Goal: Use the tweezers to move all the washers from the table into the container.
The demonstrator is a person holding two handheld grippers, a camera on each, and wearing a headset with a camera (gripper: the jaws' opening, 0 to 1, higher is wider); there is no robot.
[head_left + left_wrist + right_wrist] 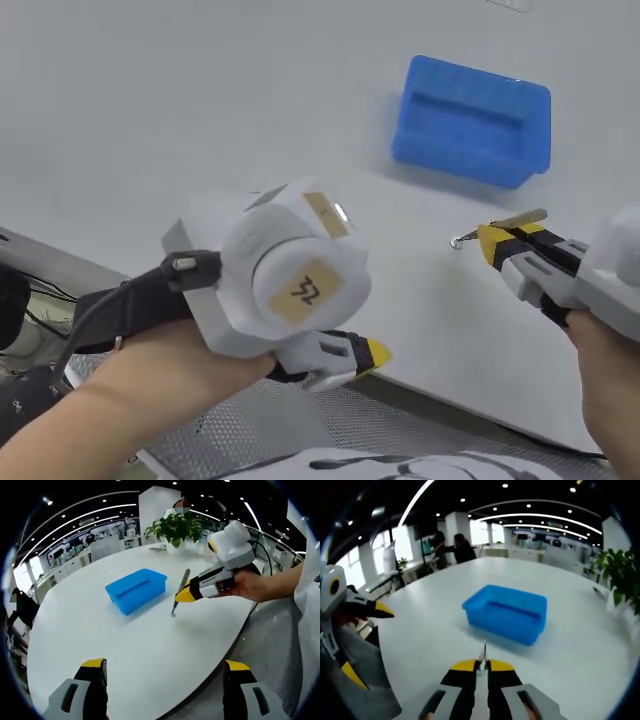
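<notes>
At the near edge of the desk (200, 110), the left tool (164, 676) hung with its jaws wide apart, holding nothing. Further in, toward the right edge, the right tool (497, 240) was clamped tight on the tweezers (515, 220). Their tips touched the desk at what seemed a small washer (457, 242). Such a piece was probably light, hard, flat and slippery, apt to flick away under a crooked squeeze. Pinching across its rim, or with one tip through the hole, looked safest. Beyond it, toward the far side, the blue container (460, 150) stood with its top open. Bare desk lay between, leaving free room for the carry.
</notes>
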